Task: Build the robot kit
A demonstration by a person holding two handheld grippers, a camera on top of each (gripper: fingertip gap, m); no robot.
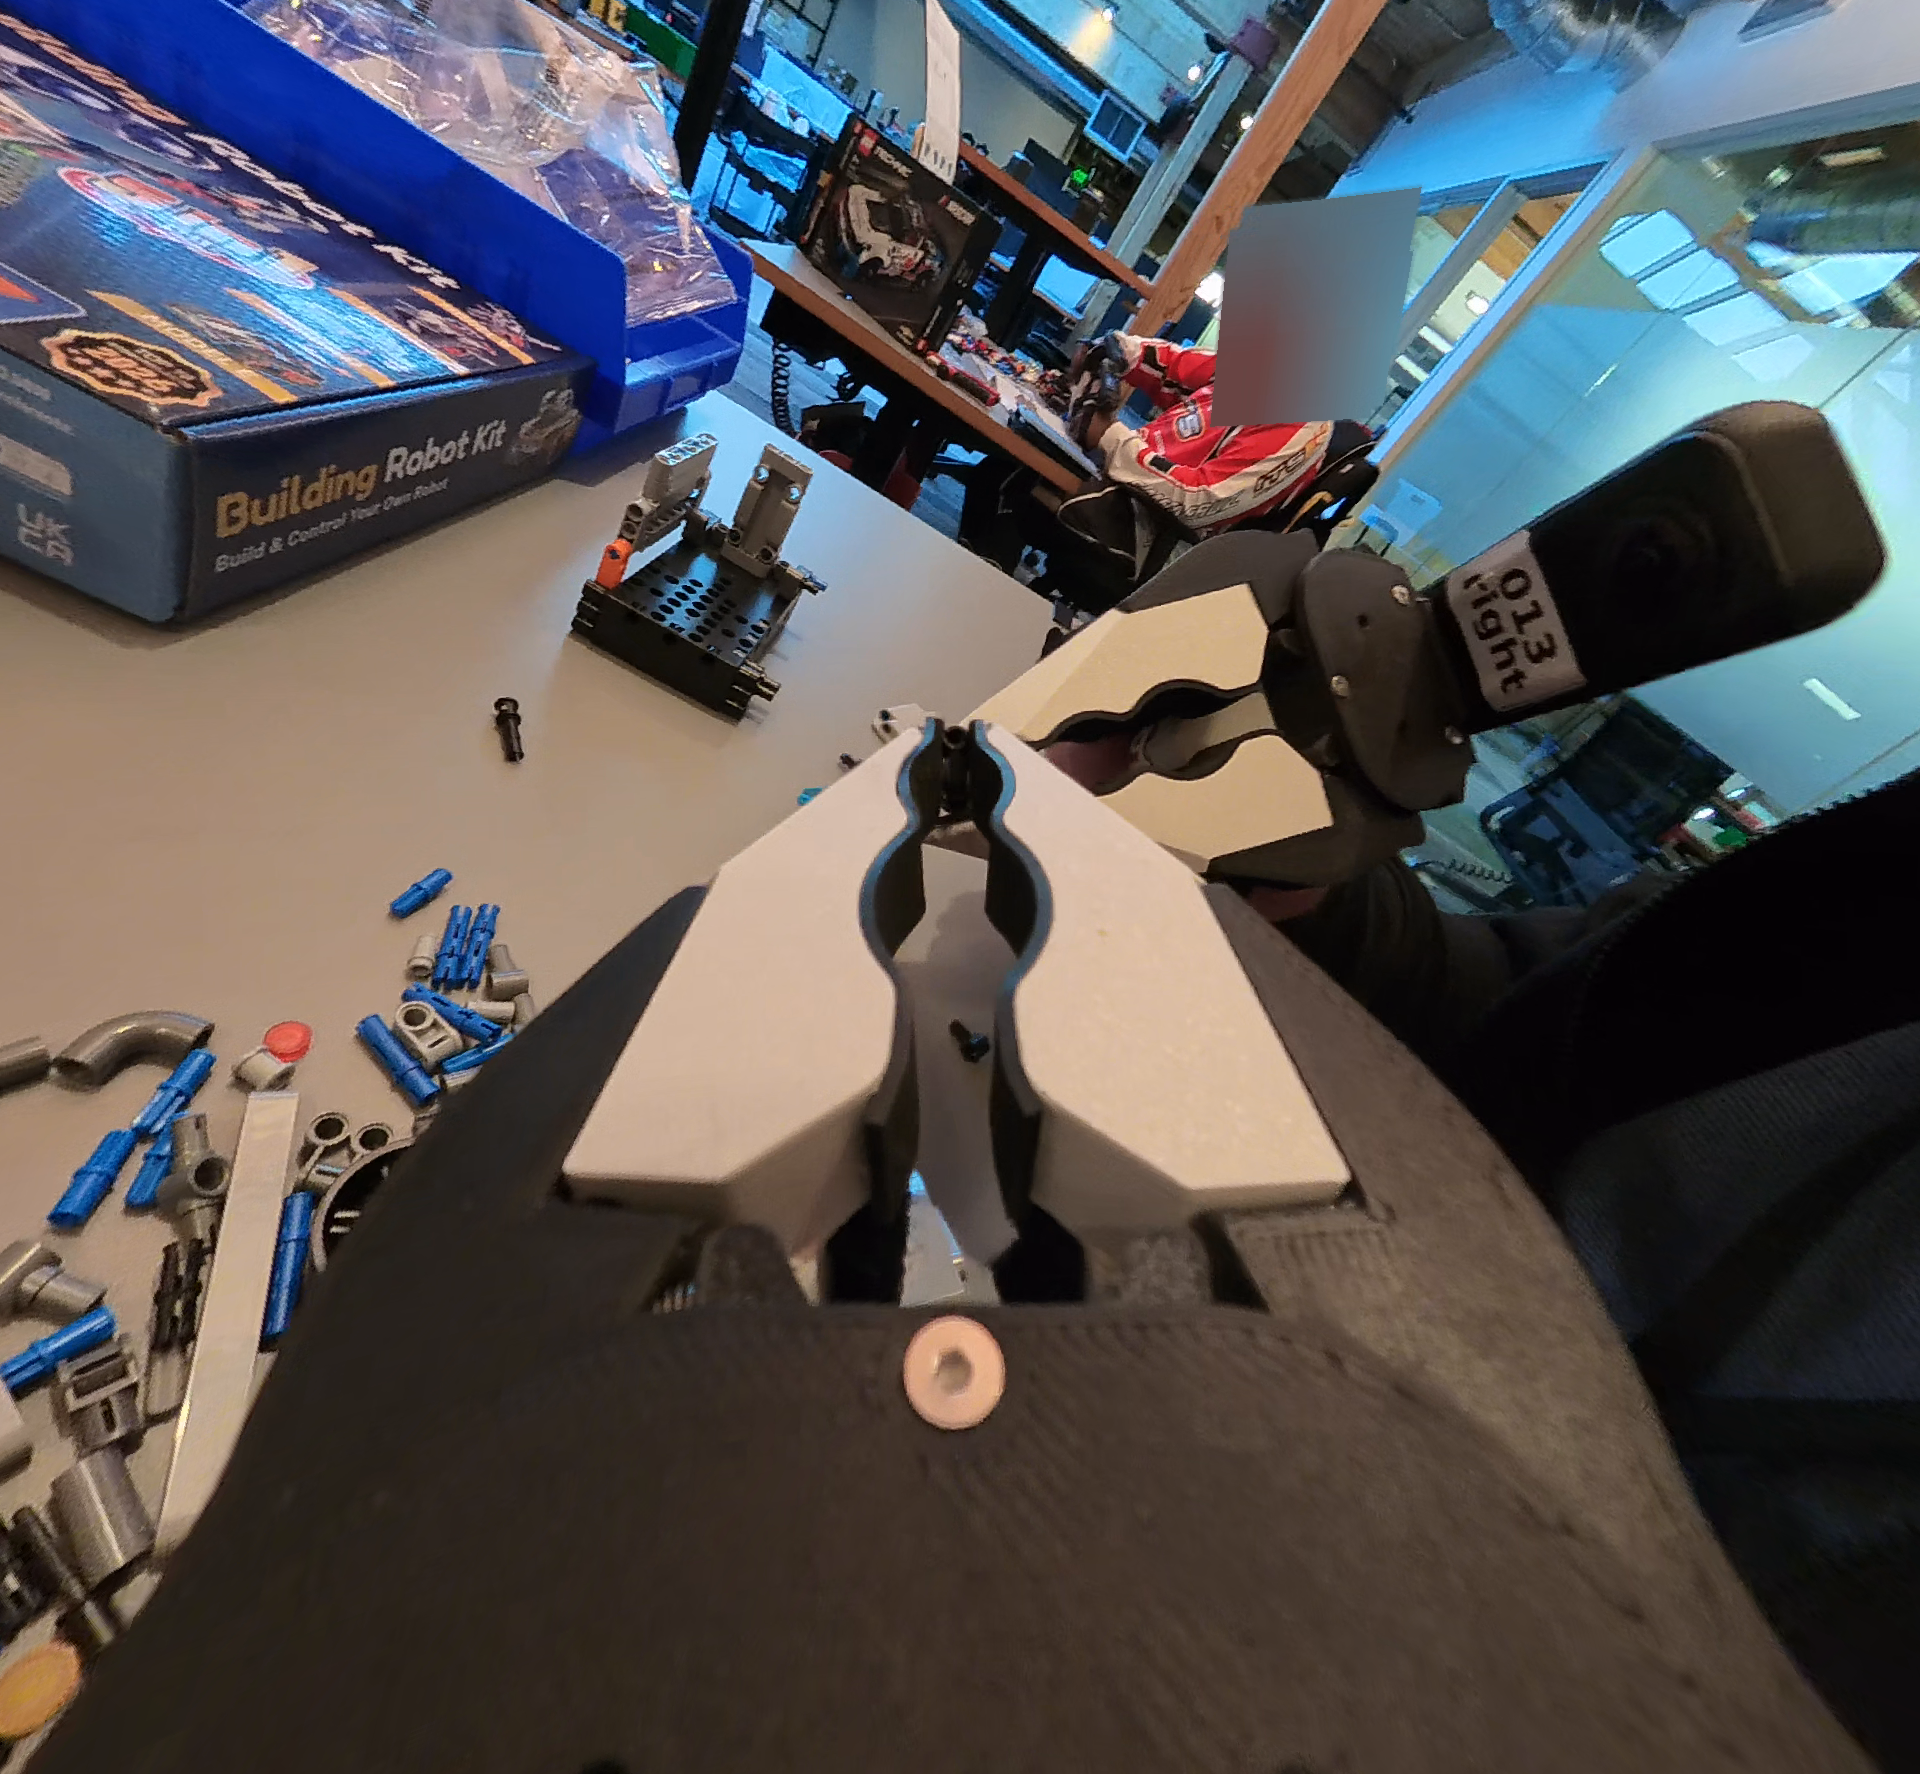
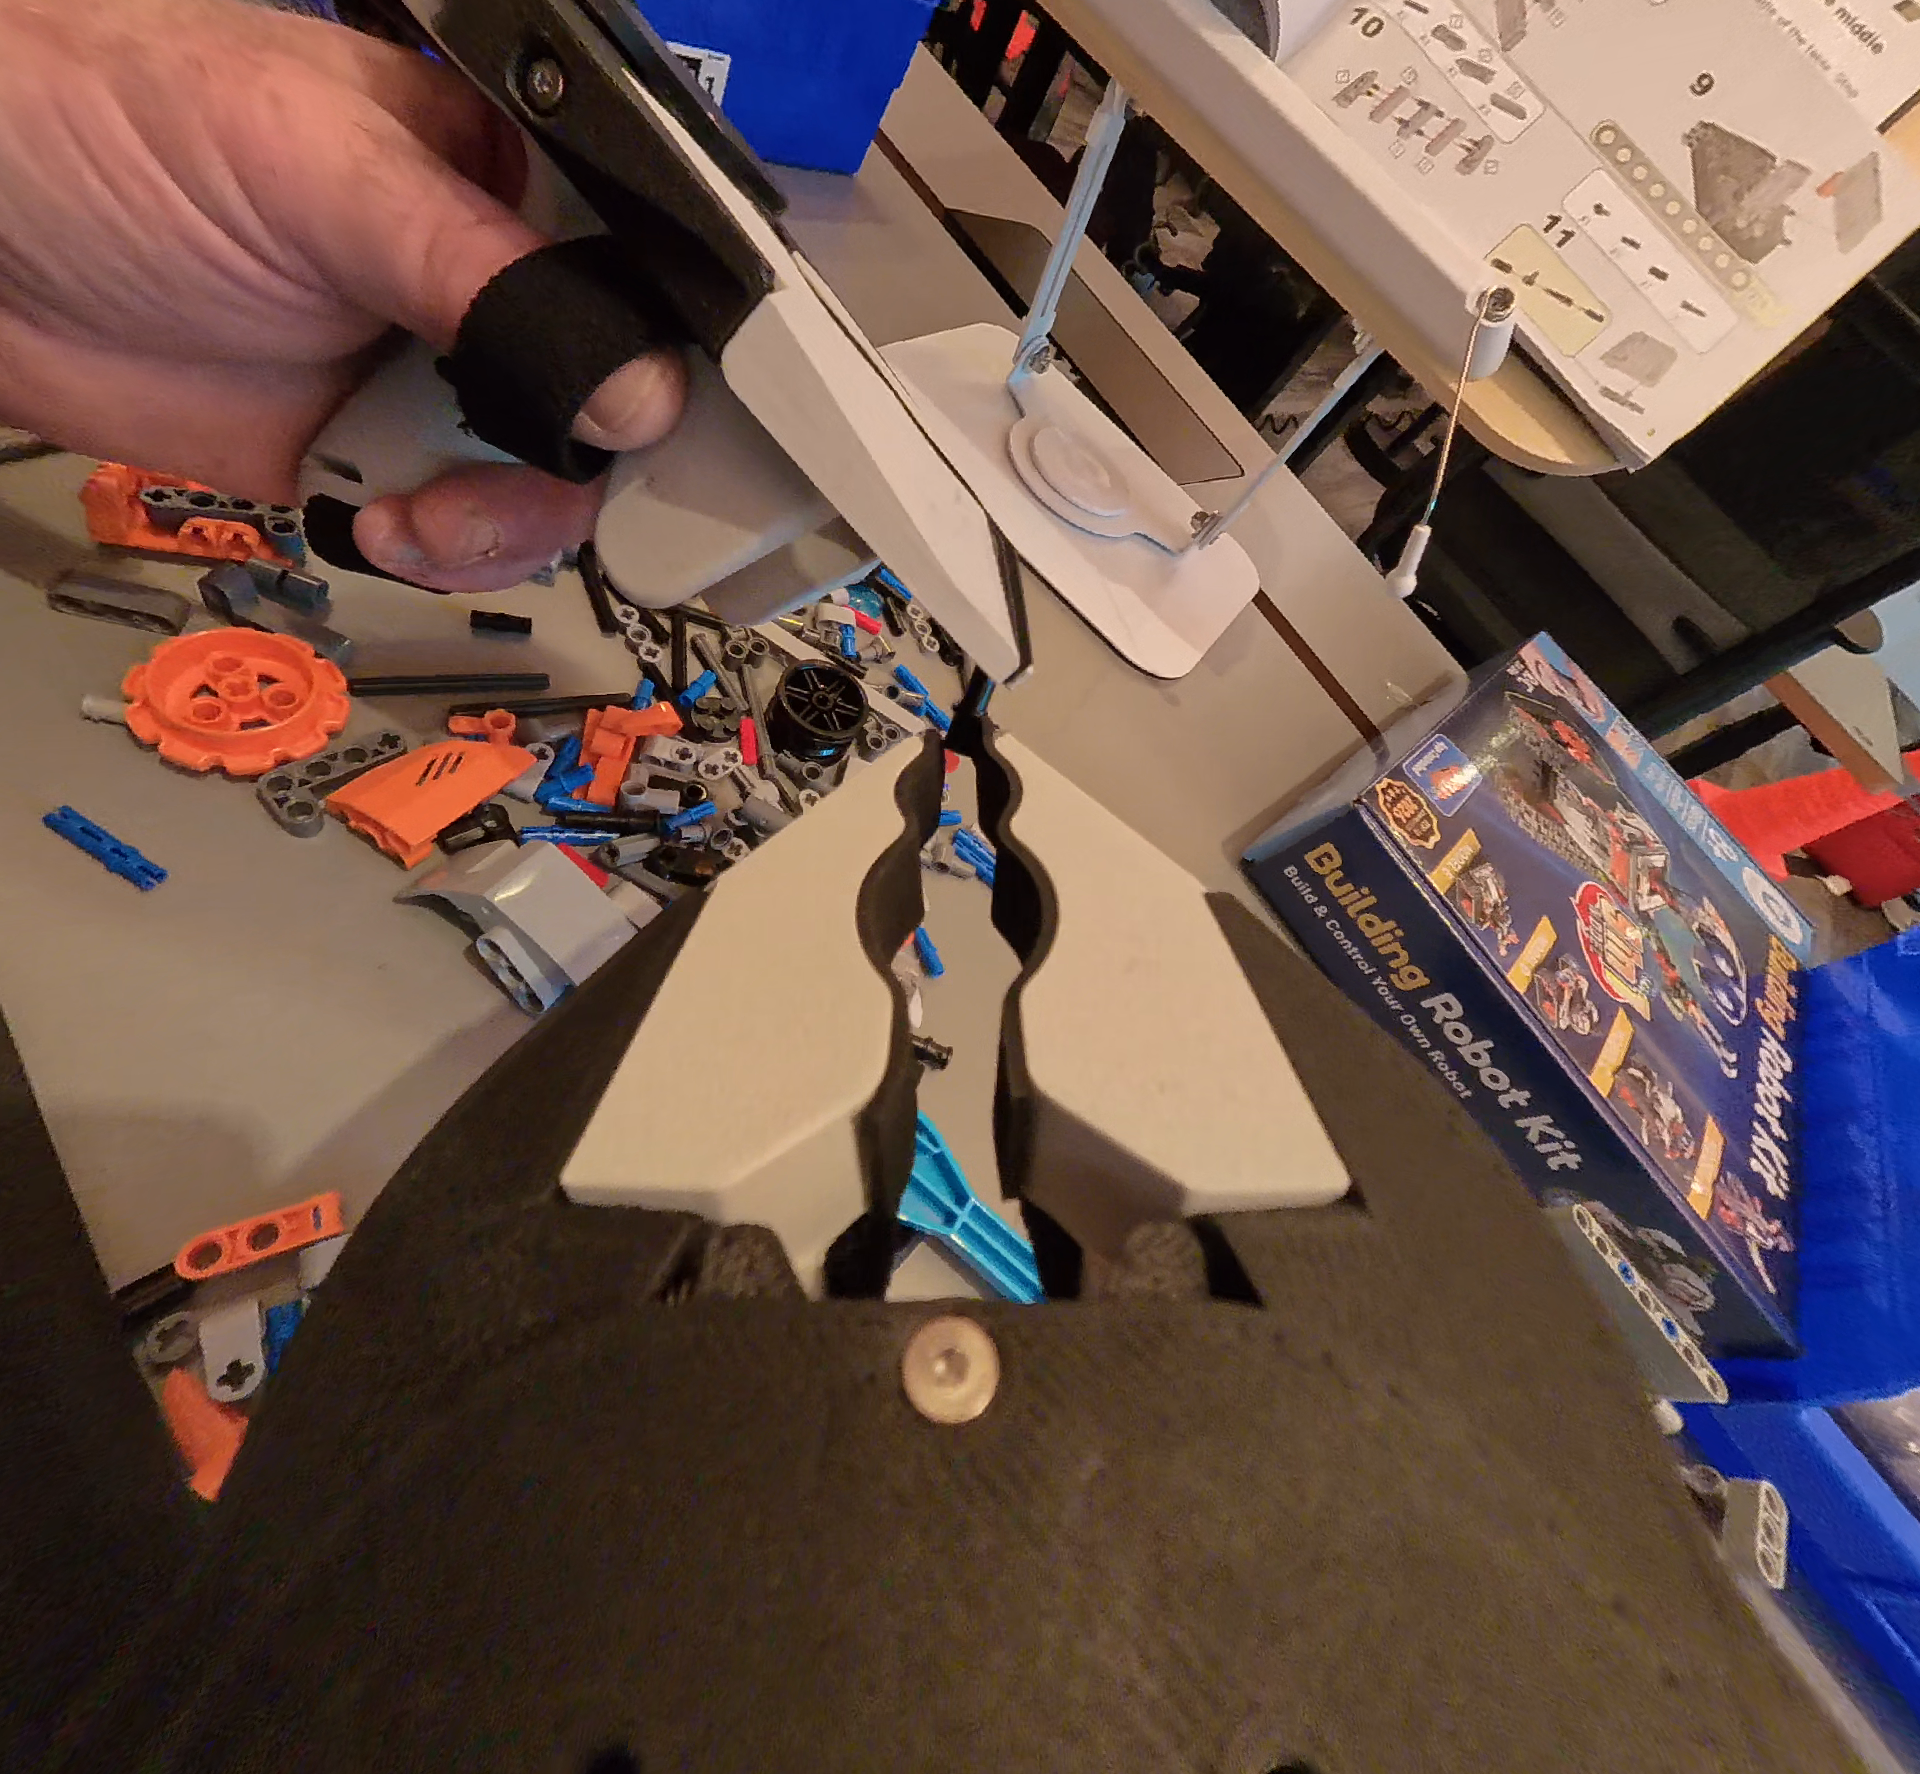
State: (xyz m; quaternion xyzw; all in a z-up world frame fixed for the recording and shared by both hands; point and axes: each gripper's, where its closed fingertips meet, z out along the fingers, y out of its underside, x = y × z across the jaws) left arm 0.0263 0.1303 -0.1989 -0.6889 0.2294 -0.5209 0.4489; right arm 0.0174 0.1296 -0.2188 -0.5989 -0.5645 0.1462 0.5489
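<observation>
Left gripper [image 1: 951, 737]: clenched on a small black pin [image 1: 951, 768], pinched at the very fingertips and held above the desk [image 1: 312, 768], presumably so the pin's free end stays exposed. It is carried by a hand [image 2: 239, 270].

Right gripper [image 2: 961, 737]: fingertips nearly together, tip to tip with the left gripper; a thin black piece is seen at the meeting point, but whether it is gripped cannot be told.

Partial assembly [image 1: 691, 602]: black perforated base with grey uprights and an orange connector, stood alone on the desk beyond the grippers, apart from the loose parts.

Loose parts [image 2: 644, 789]: blue and black pins, grey connectors, an orange gear [image 2: 234, 701], a black wheel [image 2: 821, 711], spread flat for picking. One stray black pin [image 1: 509, 729] lies near the assembly.

Kit box [image 1: 260, 374]: blue, laid flat beside a blue bin [image 1: 665, 353] holding clear bags.

Instruction booklet [image 2: 1558, 114]: propped open on a white stand [image 2: 1091, 519], angled for reading.
</observation>
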